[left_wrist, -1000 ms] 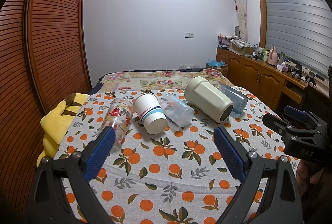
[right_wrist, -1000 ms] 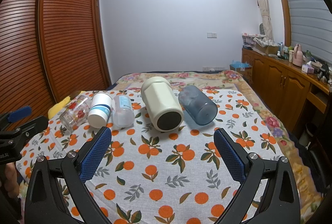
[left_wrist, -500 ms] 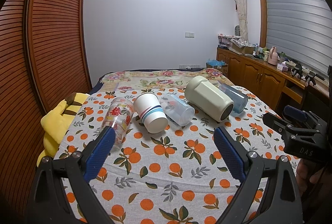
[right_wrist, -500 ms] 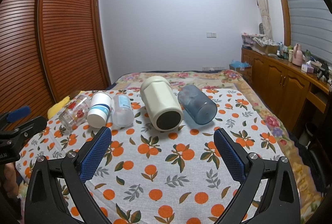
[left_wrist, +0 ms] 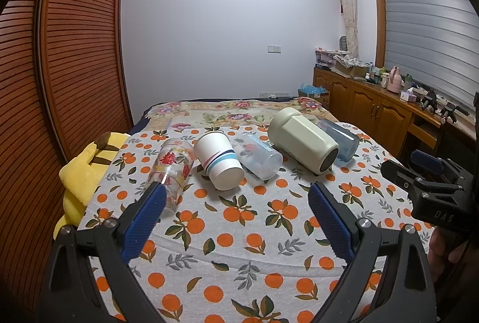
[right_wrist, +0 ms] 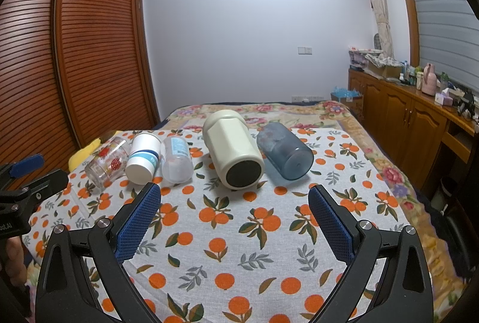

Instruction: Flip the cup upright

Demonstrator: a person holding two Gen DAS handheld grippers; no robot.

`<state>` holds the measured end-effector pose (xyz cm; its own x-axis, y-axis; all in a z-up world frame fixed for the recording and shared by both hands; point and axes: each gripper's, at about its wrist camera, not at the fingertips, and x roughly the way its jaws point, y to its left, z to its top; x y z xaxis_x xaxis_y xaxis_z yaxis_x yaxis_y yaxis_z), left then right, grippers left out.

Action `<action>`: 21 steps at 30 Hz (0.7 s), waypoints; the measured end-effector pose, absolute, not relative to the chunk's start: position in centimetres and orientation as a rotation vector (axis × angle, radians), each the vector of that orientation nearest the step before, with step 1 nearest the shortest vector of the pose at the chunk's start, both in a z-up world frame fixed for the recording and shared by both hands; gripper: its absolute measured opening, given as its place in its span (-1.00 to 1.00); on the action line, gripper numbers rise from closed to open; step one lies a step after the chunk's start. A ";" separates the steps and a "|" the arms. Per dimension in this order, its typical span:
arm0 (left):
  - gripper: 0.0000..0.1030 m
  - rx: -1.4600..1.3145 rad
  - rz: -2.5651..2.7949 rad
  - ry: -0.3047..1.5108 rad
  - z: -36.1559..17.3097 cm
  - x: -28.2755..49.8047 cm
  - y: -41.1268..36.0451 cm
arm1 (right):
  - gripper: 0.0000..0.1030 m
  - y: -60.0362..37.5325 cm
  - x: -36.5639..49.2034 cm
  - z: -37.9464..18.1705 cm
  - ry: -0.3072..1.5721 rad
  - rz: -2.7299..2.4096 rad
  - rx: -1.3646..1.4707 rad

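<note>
Both grippers: left gripper (left_wrist: 236, 197) and right gripper (right_wrist: 235, 198) stand spread wide with nothing between the blue pads, above the bare near part of the orange-print cloth (right_wrist: 239, 248), well short of the cups.
Task's things: five cups lie on their sides in a row across the cloth, none upright yet.
Row, left to right: printed glass (left_wrist: 172, 170), white striped cup (left_wrist: 218, 160), clear plastic cup (left_wrist: 257, 157), cream tumbler (right_wrist: 233, 151), blue-grey cup (right_wrist: 284, 151).
Nearest the left jaws: printed glass, its near end partly hidden behind the left pad (left_wrist: 143, 221).
Nearest the right jaws: cream tumbler, its dark end facing the camera.
Crowding risk: neighbours look touching or just beside each other, so a finger pushed between two would likely knock the next one.
Rolling risk: round sides on soft bedding; a nudge before the jaws close could send a cup rolling away.
Grip risk: glass and clear plastic look slick, and the white cup thin enough to crush if squeezed hard.
Standing risk: the padded surface may let an uprighted cup topple again.
Collision risk: each gripper shows in the other's view, so both reaching mid-row could clash.
</note>
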<state>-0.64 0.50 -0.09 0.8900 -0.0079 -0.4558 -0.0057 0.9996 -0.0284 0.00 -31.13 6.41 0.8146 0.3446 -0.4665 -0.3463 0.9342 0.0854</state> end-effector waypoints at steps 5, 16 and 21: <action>0.87 -0.029 -0.001 0.473 -0.1 -0.6 0.5 | 0.95 -31.1 0.0 6.4 0.497 0.369 -0.004; 0.87 -0.033 -0.001 0.474 -0.1 -0.7 0.7 | 0.95 -31.1 0.0 6.4 0.497 0.368 -0.004; 0.87 -0.033 0.000 0.472 -0.1 -0.8 0.7 | 0.95 -31.1 0.0 6.4 0.497 0.368 -0.004</action>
<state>-0.77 0.71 -0.14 0.8906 -0.0078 -0.4547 -0.0074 0.9995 -0.0316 0.02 -31.10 6.41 0.8145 0.3442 -0.4670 -0.3462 0.9343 0.0849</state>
